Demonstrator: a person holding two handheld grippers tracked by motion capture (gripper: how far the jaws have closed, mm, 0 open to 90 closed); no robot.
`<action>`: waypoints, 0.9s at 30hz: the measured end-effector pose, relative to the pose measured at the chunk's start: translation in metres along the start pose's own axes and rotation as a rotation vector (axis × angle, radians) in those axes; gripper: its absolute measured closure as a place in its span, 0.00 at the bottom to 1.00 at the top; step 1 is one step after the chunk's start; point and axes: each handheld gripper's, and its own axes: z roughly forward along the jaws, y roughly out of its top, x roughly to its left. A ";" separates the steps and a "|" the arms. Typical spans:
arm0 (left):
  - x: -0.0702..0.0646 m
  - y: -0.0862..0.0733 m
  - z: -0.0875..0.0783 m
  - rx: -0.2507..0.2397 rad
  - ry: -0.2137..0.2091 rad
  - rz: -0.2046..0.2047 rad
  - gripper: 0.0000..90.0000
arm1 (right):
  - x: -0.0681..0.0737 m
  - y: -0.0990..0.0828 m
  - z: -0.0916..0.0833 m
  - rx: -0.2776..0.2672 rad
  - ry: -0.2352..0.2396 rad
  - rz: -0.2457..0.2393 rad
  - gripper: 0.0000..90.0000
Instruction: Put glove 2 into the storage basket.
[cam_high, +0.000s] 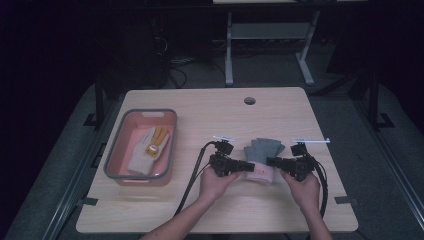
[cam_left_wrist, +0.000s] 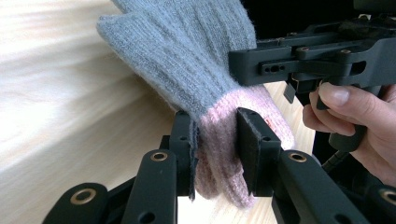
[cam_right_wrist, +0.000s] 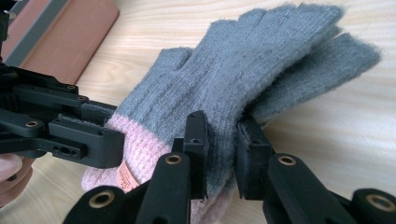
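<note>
Work in hand: a grey-and-pink knitted glove (cam_high: 263, 159) is held between the two grippers over the middle of the table (cam_high: 200, 107); judged from the scene, it is being carried or readied for the bin (cam_high: 114, 150).
Done so far: one glove, pale with a yellow part (cam_high: 150, 148), is already lying in the bin at the table's left side.
Left to do: the grey glove is judged to be due for the bin as well; it is not yet there and is well apart from it.
Glove position: at the table's centre, grey fingers pointing away from the person, pink cuff toward the person; whether it is lifted clear of the wood cannot be told for certain.
Left gripper (cam_left_wrist: 215, 147): jaws are closed on the pink cuff, which is pinched between the two pads and bulges out below them.
Right gripper (cam_right_wrist: 223, 149): jaws are clamped on the grey knit, near where the grey meets the pink, and the fabric is squeezed thin between the pads.
Grip relation: the glove is grasped from opposite sides, the left gripper (cam_high: 235, 166) and the right gripper (cam_high: 280, 162) facing each other with the fabric between.
Hands: each gripper is held by one hand of the person, with forearms entering from the near edge.
Risk judged: soft knit could slip from one pad if the two hands are drawn apart unevenly.
</note>
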 end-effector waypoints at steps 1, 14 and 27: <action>0.000 0.000 -0.003 -0.006 0.001 0.003 0.76 | 0.003 0.002 0.001 -0.001 0.002 0.001 0.85; 0.006 0.006 -0.040 -0.040 0.026 0.016 0.76 | 0.027 0.022 0.012 -0.013 0.067 -0.007 0.85; 0.009 0.010 -0.077 -0.085 0.054 0.036 0.76 | 0.052 0.042 0.022 -0.032 0.145 -0.011 0.85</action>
